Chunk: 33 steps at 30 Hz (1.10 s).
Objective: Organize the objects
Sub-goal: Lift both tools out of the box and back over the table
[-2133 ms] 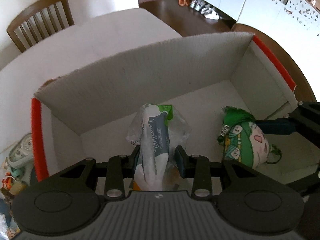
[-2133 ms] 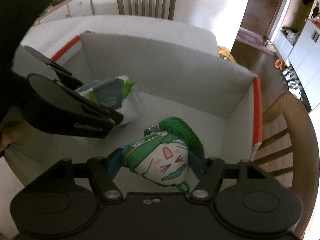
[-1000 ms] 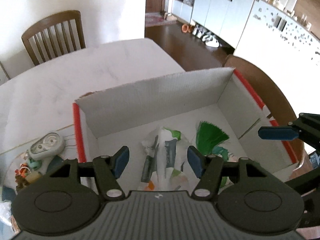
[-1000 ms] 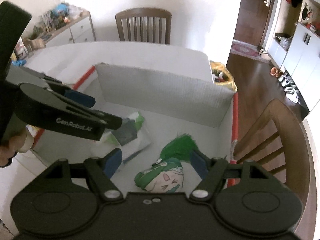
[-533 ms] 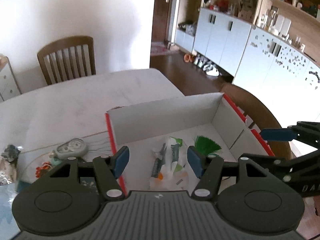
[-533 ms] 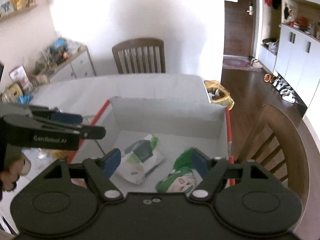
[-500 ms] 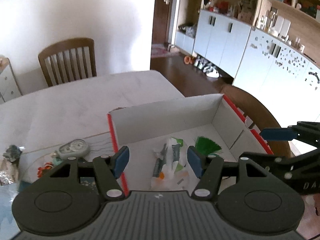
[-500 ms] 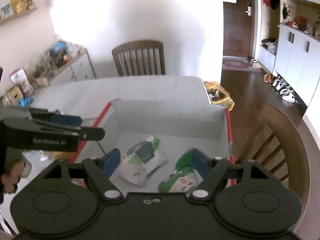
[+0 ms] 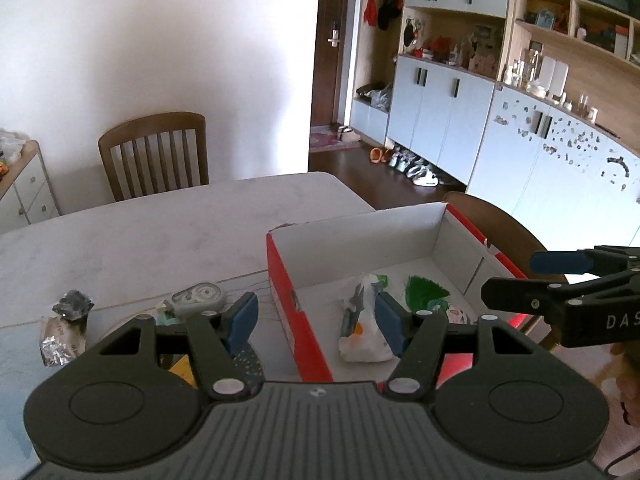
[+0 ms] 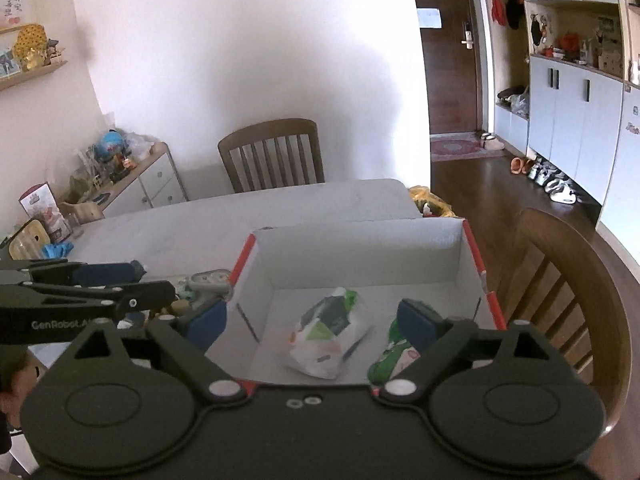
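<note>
A red-and-white cardboard box (image 9: 304,332) (image 10: 474,256) stands on the table. Inside lie a white plastic packet (image 9: 362,332) (image 10: 328,334) and a green-haired plush toy (image 9: 426,290) (image 10: 394,356). My left gripper (image 9: 316,316) is open and empty, held high above the box's left wall. My right gripper (image 10: 312,324) is open and empty, raised above the box's near side. Each gripper shows in the other's view, the right one in the left wrist view (image 9: 568,280) and the left one in the right wrist view (image 10: 92,284).
Left of the box lie a grey correction-tape dispenser (image 9: 198,294) (image 10: 208,280), a foil-wrapped item (image 9: 66,328) and small clutter. Wooden chairs stand at the far side (image 9: 154,156) and to the right (image 10: 568,292). A cabinet with clutter (image 10: 120,172) is far left.
Both grippers let go of the packet and the plush, opened, and rose up and back from the box. The two items now lie on the box floor.
</note>
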Tool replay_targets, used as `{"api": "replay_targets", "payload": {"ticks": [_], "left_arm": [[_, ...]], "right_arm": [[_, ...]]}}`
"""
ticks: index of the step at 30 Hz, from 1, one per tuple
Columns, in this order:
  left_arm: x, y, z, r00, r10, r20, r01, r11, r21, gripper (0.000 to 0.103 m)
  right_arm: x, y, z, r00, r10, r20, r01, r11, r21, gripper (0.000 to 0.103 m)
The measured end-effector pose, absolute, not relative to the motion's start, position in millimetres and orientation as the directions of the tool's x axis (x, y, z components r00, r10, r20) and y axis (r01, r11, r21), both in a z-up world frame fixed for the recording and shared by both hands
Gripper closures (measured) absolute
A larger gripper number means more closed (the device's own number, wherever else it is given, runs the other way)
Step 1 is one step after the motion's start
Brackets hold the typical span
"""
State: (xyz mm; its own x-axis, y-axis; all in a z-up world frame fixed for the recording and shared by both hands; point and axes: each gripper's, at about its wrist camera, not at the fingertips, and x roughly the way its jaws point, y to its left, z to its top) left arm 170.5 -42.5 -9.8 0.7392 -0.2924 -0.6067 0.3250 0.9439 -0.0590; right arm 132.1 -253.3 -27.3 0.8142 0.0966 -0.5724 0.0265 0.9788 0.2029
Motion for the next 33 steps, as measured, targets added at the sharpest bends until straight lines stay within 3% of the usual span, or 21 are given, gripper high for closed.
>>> {"api": "replay_targets", "payload": {"ticks": [9,15,33], "left_arm": [[150.9,-10.8,-11.8,0.744,-0.356,-0.565,0.371,0.924,-0.094,0.022],[140.3,11.4,-13.6,0.750,-0.388,-0.535,0.397,0.912,-0.106,0.000],[122.5,93.2,-27.2,0.795,-0.344,-0.499,0.352,0.932,-0.082,0.000]], "right_arm": [[119.4,-222.7,-25.5,0.829,0.066,-0.556,0.063,0.976,0.210,0.001],[115.2,-198.7,-23.5,0.834,0.033,-0.551,0.094,0.975,0.201,0.001],[119.0,-129.9,-31.1,0.823,0.014,-0.568,0.116,0.975,0.192,0.001]]}}
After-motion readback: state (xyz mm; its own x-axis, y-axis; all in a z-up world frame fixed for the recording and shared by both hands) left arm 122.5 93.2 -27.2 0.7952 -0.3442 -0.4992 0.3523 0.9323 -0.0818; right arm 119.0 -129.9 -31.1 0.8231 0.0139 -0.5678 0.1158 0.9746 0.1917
